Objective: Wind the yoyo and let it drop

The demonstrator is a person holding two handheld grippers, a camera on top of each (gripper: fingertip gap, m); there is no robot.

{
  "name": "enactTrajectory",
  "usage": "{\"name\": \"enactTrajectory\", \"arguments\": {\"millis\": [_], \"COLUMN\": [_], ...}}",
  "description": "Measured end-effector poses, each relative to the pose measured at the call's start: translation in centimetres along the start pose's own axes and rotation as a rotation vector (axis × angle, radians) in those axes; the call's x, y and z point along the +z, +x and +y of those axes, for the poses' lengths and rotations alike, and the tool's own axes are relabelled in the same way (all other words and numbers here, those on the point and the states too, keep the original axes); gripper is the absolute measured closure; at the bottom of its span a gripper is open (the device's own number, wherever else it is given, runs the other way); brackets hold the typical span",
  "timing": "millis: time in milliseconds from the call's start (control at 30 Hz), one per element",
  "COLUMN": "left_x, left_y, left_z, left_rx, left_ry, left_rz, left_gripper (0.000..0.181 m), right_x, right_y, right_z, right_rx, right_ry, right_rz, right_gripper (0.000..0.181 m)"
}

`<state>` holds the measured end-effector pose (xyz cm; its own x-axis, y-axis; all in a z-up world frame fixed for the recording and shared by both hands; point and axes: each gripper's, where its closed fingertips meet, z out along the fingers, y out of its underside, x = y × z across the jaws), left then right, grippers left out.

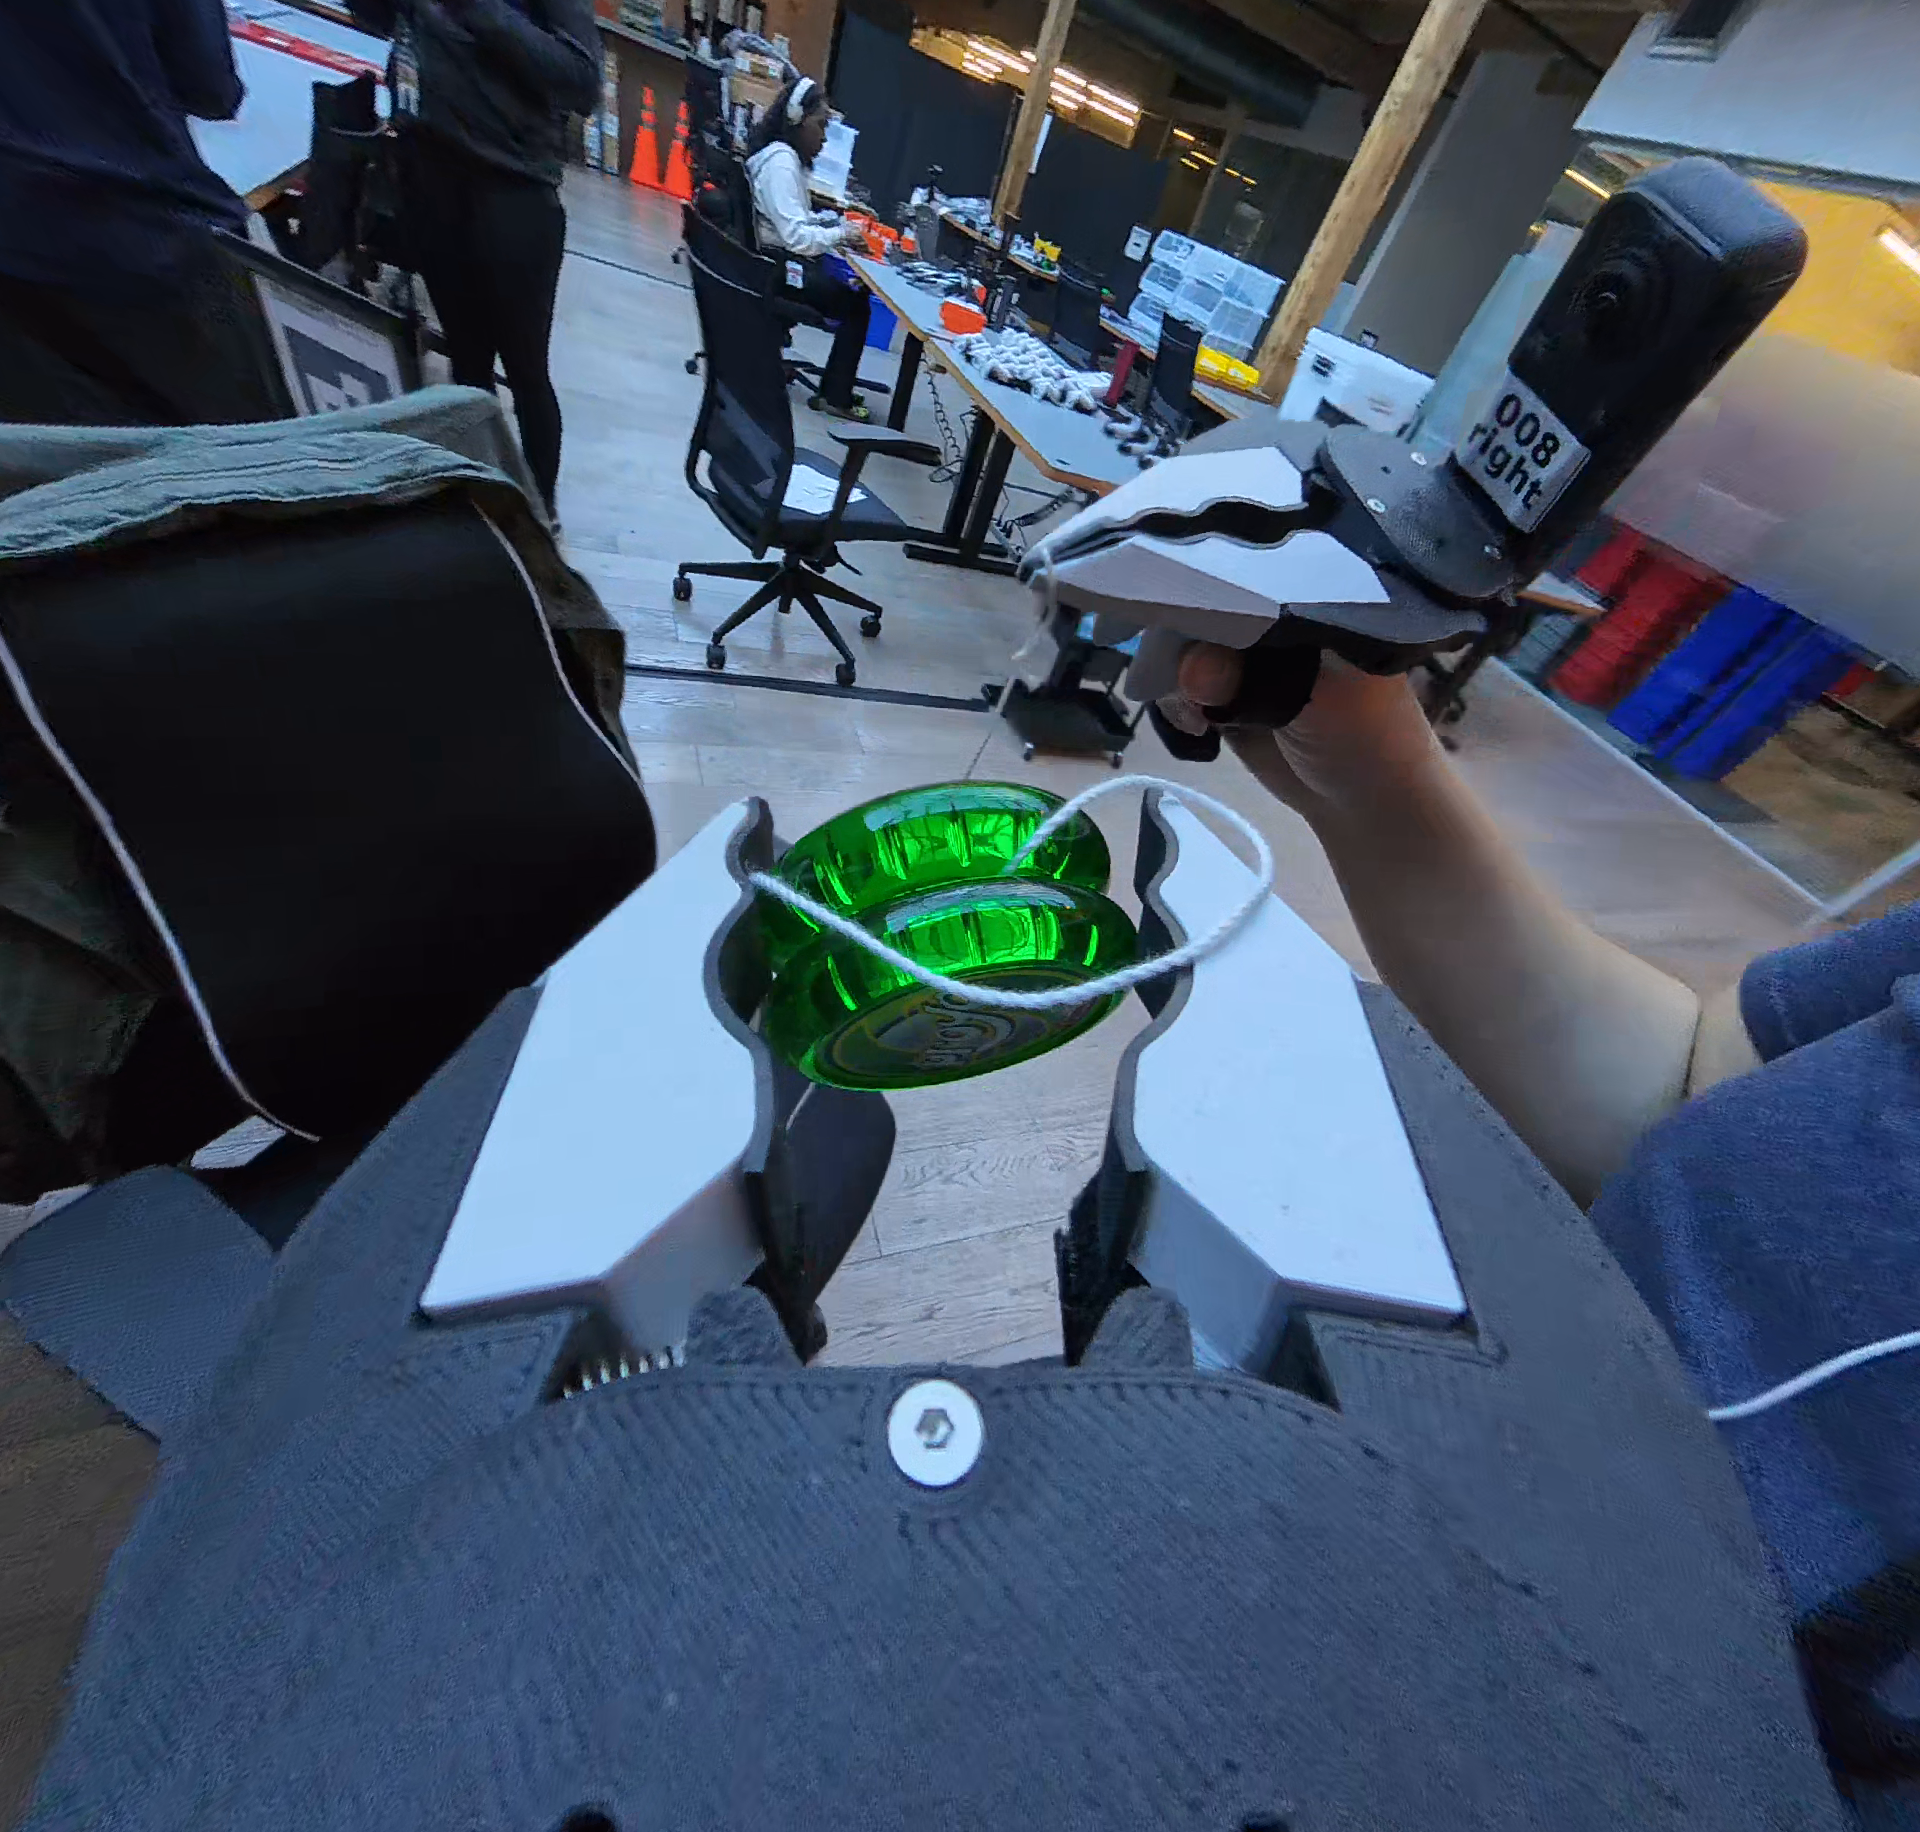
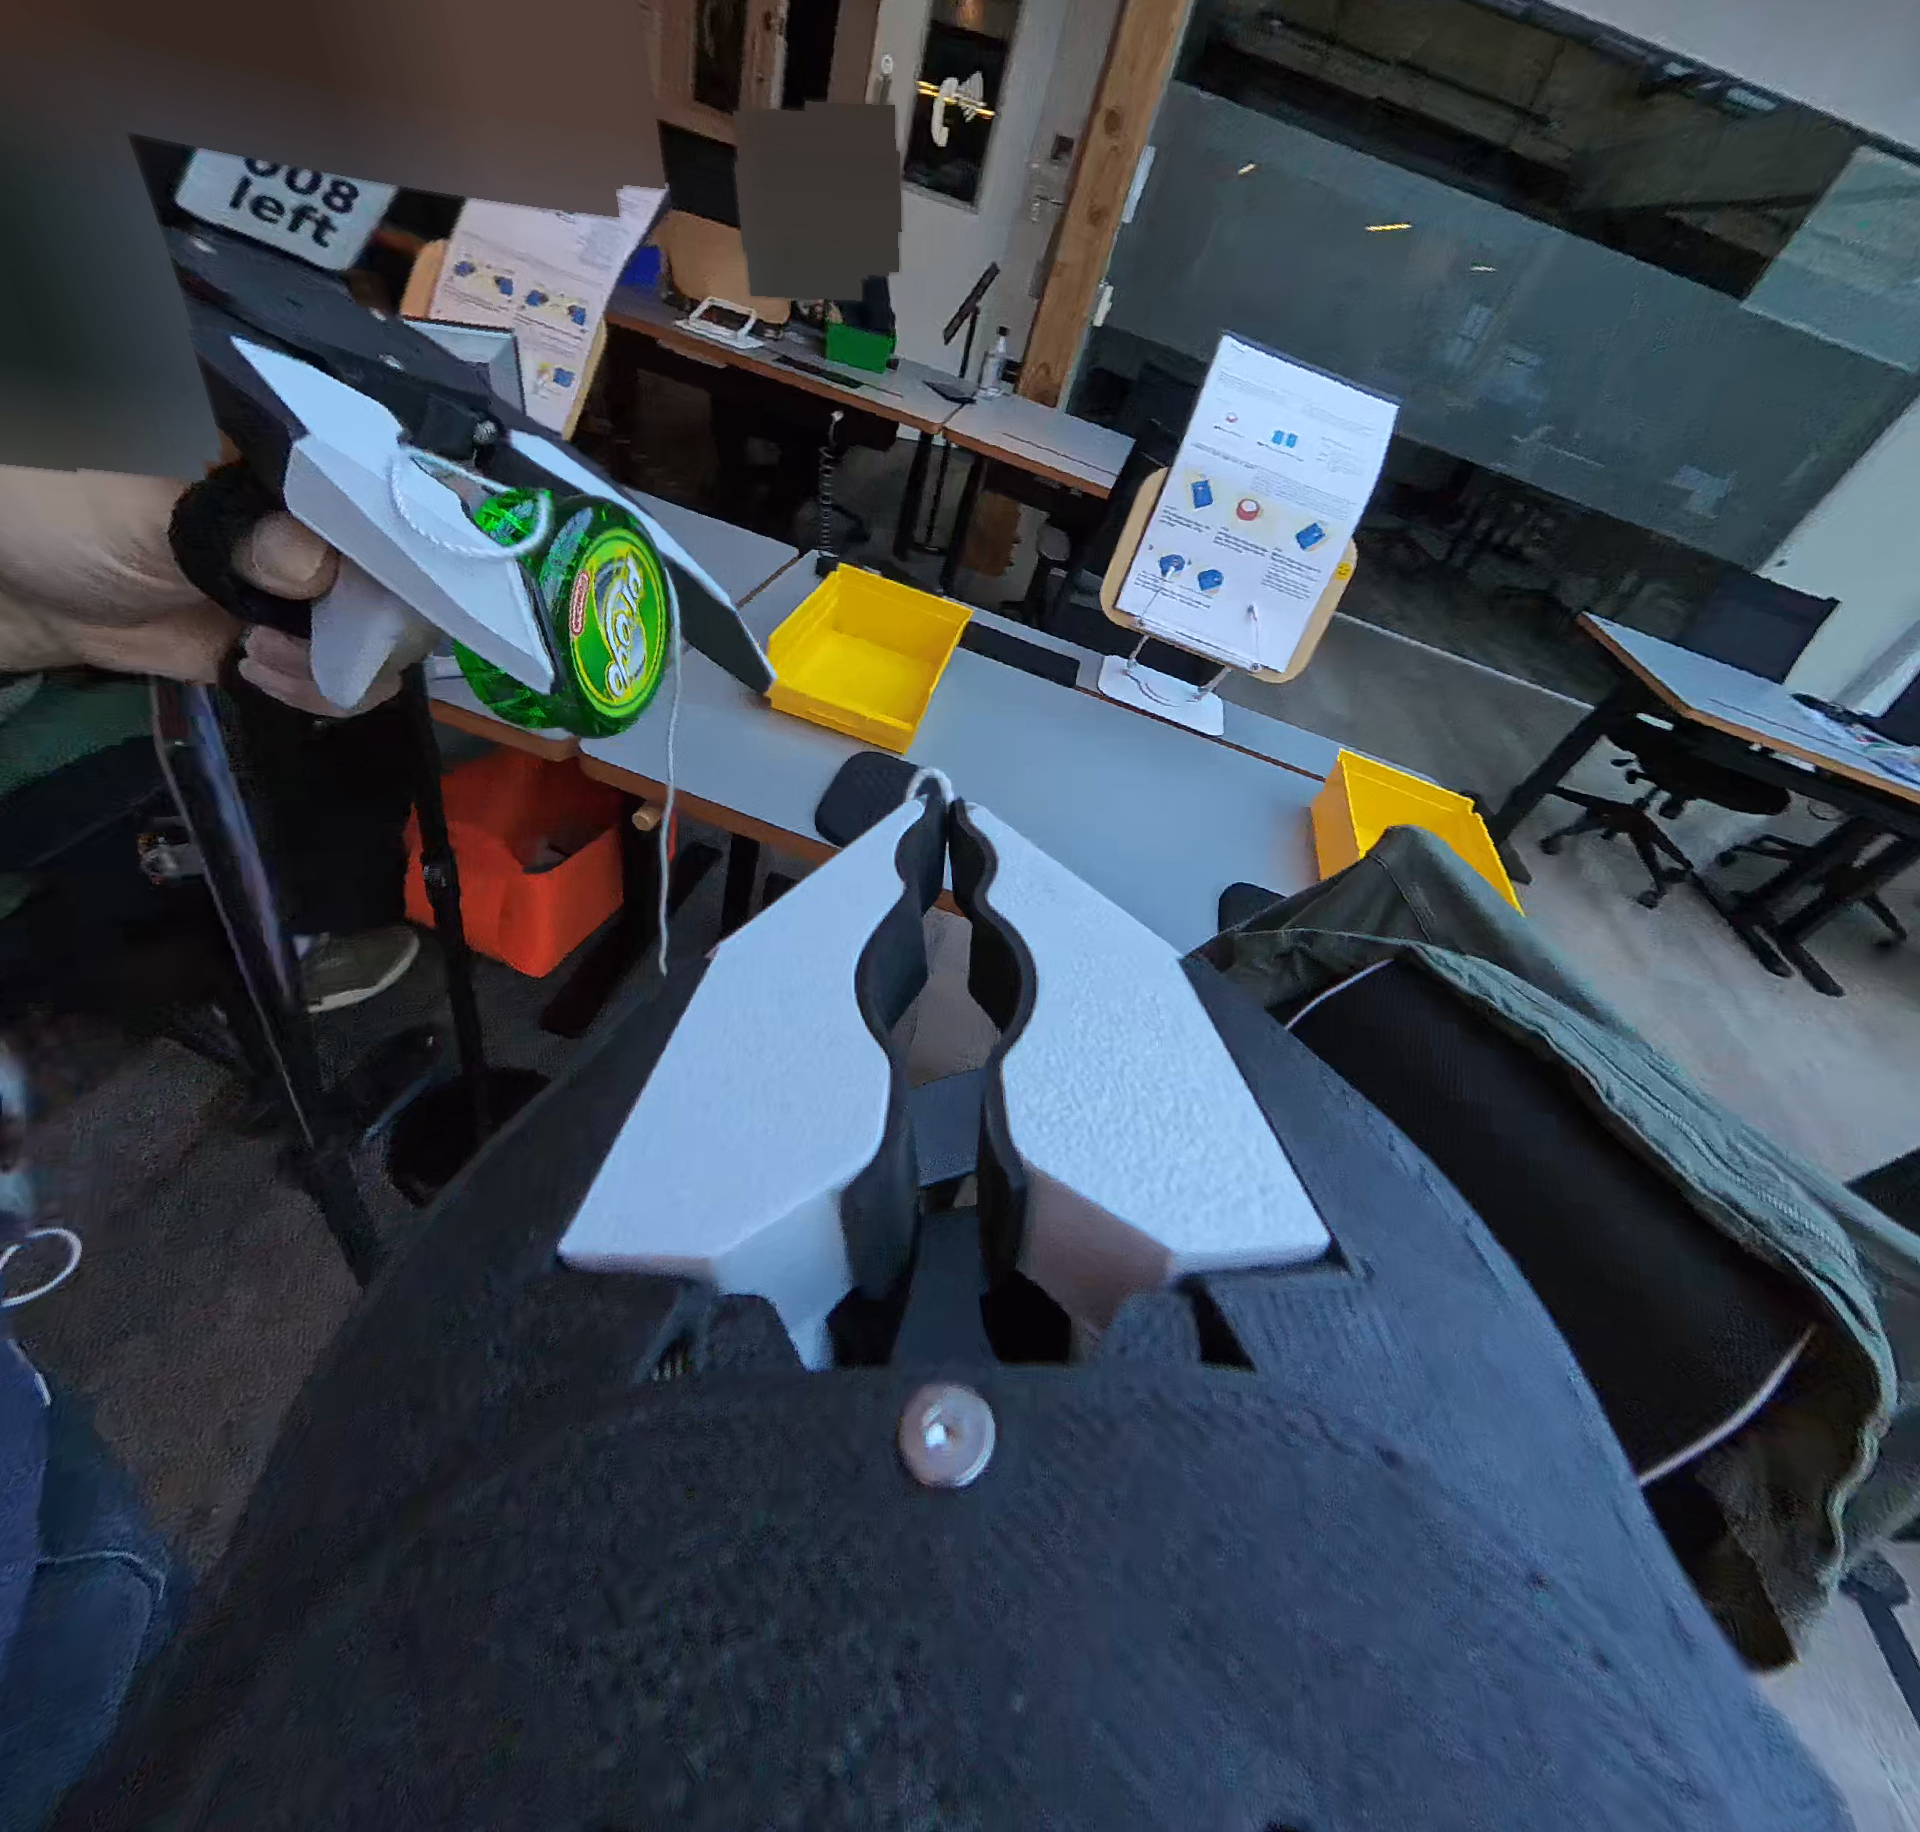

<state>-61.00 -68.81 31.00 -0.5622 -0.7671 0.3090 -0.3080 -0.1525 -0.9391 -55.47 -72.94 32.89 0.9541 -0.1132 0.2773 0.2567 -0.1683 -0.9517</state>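
Note:
A clear green yoyo (image 1: 940,935) sits between the fingers of my left gripper (image 1: 951,873), which is shut on it. A white string (image 1: 1226,935) comes out of the yoyo's groove and loops loosely across its top and over the right finger. My right gripper (image 1: 1034,567) is up and to the right of the yoyo, shut on the end of the string. In the right wrist view my right gripper (image 2: 943,806) pinches a bit of string at its tips. The left gripper (image 2: 649,650) with the yoyo (image 2: 582,619) is at the upper left, and string (image 2: 670,795) hangs below the yoyo.
A black chair with a green jacket (image 1: 260,494) over it stands close on the left. Office chairs (image 1: 779,452), long desks (image 1: 1018,411) and people are behind. In the right wrist view a grey table (image 2: 1091,774) holds yellow bins (image 2: 862,655) and a paper stand (image 2: 1247,525). Tip to tip, the grippers are about 8 cm apart.

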Motion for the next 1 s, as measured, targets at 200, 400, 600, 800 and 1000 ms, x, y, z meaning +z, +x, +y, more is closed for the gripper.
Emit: {"name": "enactTrajectory", "arguments": {"millis": [200,400,600,800,1000], "left_x": [0.9,1.8,2.6,3.8,4.3], "left_y": [-8.1,-15.3,-22.4,-31.6,-42.9], "left_z": [-4.7,-10.0,-14.4,-18.1,-18.7], "left_rx": [-0.074,-0.027,0.053,0.099,0.086], "left_ry": [0.095,0.096,0.054,0.042,0.043], "left_rz": [-0.191,-0.369,-0.443,-0.411,-0.231], "left_gripper": [0.112,0.112,0.112,0.112,0.113], "right_x": [6.2,8.8,11.1,15.4,25.1], "right_y": [7.4,14.8,20.4,23.9,25.9], "right_z": [1.1,0.6,0.8,1.0,3.5], "right_rx": [-0.072,-0.075,-0.042,-0.018,0.024], "right_ry": [0.042,0.105,0.155,0.148,0.051], "right_rz": [-0.152,-0.228,-0.222,-0.160,-0.020], "right_gripper": [0.181,0.181,0.181,0.181,0.181]}}
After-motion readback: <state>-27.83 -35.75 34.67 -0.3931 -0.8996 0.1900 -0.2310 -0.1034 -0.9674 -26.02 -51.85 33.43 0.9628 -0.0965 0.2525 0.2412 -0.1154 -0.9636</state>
